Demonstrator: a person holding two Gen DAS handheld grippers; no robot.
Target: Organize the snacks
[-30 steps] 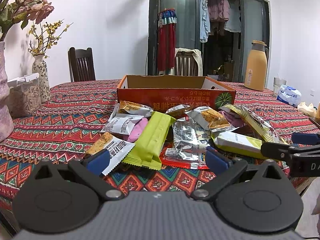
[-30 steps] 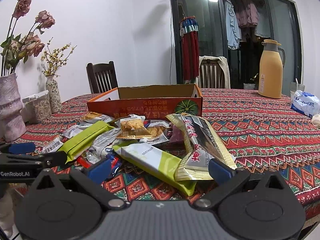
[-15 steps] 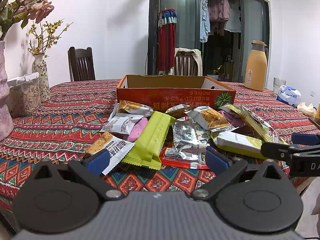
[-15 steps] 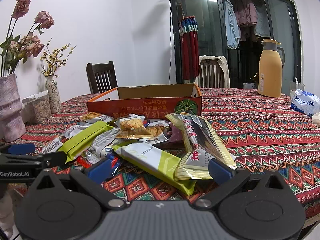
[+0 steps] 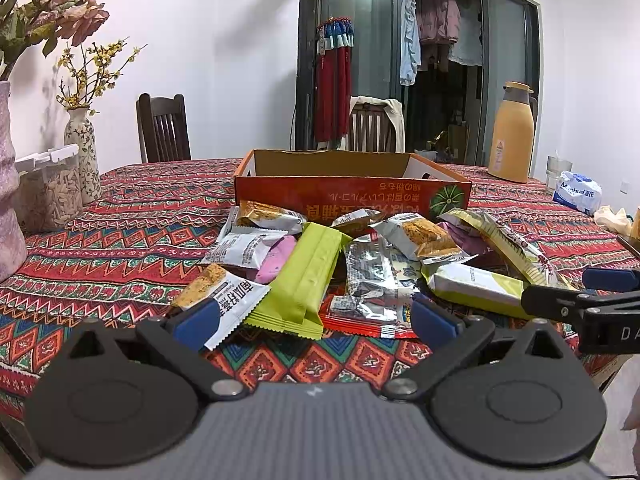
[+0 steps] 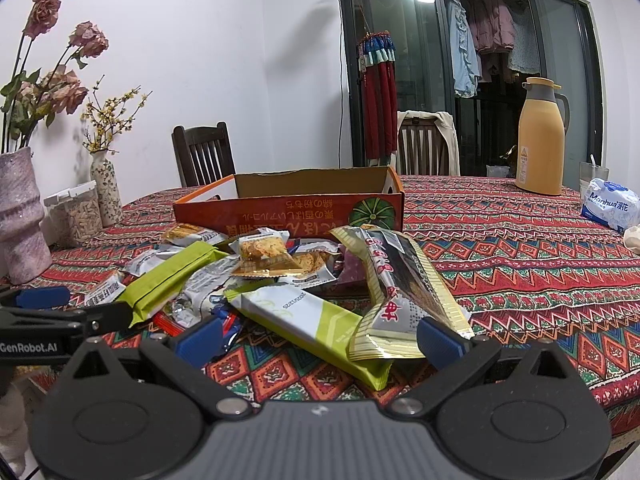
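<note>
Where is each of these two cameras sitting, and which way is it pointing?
Left wrist: sits on the left gripper, facing across the snack pile to the orange box; the right gripper pokes in at right.
Right wrist: sits on the right gripper, facing the same box from further right; the left gripper's finger shows at left.
Shared: the green wrapper, the yellow flask, both open grippers.

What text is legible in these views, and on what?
"GenRobot.AI": side of the left gripper.
"Manhua": white tissue pack.
"zotanzs", roughly: white-and-green snack bar.
"DA", cut off at the frame edge: side of the right gripper.
Orange cardboard box: upside-down characters, unreadable. Other wrappers: too small.
</note>
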